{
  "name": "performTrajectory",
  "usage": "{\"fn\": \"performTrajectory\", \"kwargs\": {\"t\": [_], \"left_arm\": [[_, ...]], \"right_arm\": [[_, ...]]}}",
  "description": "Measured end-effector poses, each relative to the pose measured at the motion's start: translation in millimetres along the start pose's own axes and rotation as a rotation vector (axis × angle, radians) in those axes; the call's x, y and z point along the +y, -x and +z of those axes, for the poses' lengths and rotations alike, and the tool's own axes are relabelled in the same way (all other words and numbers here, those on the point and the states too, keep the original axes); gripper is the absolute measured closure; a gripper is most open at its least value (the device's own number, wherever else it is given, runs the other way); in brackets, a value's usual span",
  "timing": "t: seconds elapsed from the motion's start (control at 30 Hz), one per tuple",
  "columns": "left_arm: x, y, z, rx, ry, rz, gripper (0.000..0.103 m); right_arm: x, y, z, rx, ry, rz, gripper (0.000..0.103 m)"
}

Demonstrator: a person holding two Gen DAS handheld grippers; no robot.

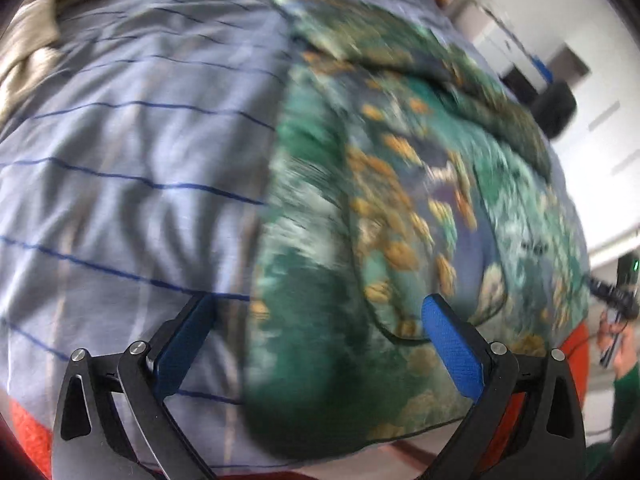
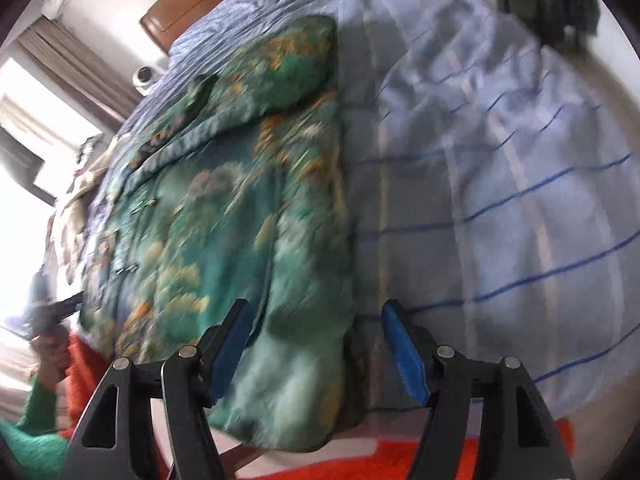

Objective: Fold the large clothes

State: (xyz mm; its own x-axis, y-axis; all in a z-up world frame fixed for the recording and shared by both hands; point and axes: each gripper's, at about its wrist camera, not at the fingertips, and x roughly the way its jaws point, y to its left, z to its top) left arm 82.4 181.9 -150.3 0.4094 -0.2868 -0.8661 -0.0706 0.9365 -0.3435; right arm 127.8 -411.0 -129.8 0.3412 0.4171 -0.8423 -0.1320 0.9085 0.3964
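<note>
- Green patterned garment [image 1: 400, 208] lies on the striped blue bedsheet [image 1: 132, 160], filling the 1–5 o'clock part of the left wrist view and the 8–12 o'clock part of the right wrist view [image 2: 224, 216].
- Progress, judged: it looks partly folded. One long side appears turned over into a rounded roll along its edge, and a flap lies across the far end. The outline is still long, so crosswise folds probably remain. Both views are motion-blurred; the layer count cannot be told.
- Left gripper [image 1: 320, 332]: jaws spread wide, nothing between them, the garment's near rolled edge in the gap below.
- Right gripper [image 2: 316, 344]: jaws likewise apart and empty, over the garment's near corner.
- Surroundings: beige cloth [image 1: 36, 36] bunched at 10 o'clock in the left view; wooden headboard [image 2: 180, 4] at 11 o'clock in the right view; orange-red blanket [image 2: 440, 456] along the near bed edge.
- Obstructions, judged: none on the garment; the wrinkled sheet might drag with a fold.
</note>
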Motion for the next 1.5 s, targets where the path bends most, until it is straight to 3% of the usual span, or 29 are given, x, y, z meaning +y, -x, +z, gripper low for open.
{"fn": "performTrajectory", "kwargs": {"t": [0.07, 0.17, 0.23, 0.27, 0.3, 0.33, 0.4, 0.6, 0.83, 1.1, 1.3, 1.4, 1.5], "left_arm": [[-10, -3, -4, 0.033, -0.034, -0.027, 0.001], [-17, 0, -10, 0.068, -0.058, -0.055, 0.008], [-21, 3, -15, 0.086, -0.07, -0.021, 0.029], [-20, 4, -16, 0.097, -0.071, -0.013, 0.037], [-18, 6, -15, 0.104, -0.064, -0.02, 0.059], [-16, 9, -14, 0.11, -0.047, -0.031, 0.077], [-10, 16, -12, 0.107, 0.011, -0.077, 0.089], [-13, 53, -7, 0.023, 0.047, -0.129, 0.092], [-19, 75, -7, -0.03, 0.039, -0.122, 0.094], [-23, 83, -14, 0.0, 0.022, -0.103, 0.094], [-14, 99, -60, 0.089, -0.003, -0.083, 0.094], [-6, 112, -58, 0.087, 0.06, -0.167, 0.094], [-3, 138, -20, -0.026, 0.135, -0.28, 0.094]], "right_arm": [[7, -10, -2, 0.034, 0.03, 0.059, 0.033], [13, -23, -5, 0.071, 0.068, 0.044, 0.033], [12, -24, -2, 0.074, 0.039, 0.082, 0.038], [12, -24, -1, 0.077, 0.031, 0.103, 0.059], [14, -24, 0, 0.083, 0.037, 0.117, 0.069], [16, -23, 2, 0.087, 0.049, 0.116, 0.073], [23, -21, 4, 0.095, 0.061, 0.11, 0.08], [52, 12, 18, 0.035, 0.082, 0.137, 0.084], [71, 38, 15, 0.002, 0.11, 0.165, 0.085], [73, 65, -13, 0.003, 0.078, 0.233, 0.086], [71, 84, -57, 0.084, -0.02, 0.314, 0.087], [65, 86, -66, 0.104, -0.103, 0.362, 0.087], [63, 100, -46, 0.022, -0.147, 0.453, 0.088]]}}
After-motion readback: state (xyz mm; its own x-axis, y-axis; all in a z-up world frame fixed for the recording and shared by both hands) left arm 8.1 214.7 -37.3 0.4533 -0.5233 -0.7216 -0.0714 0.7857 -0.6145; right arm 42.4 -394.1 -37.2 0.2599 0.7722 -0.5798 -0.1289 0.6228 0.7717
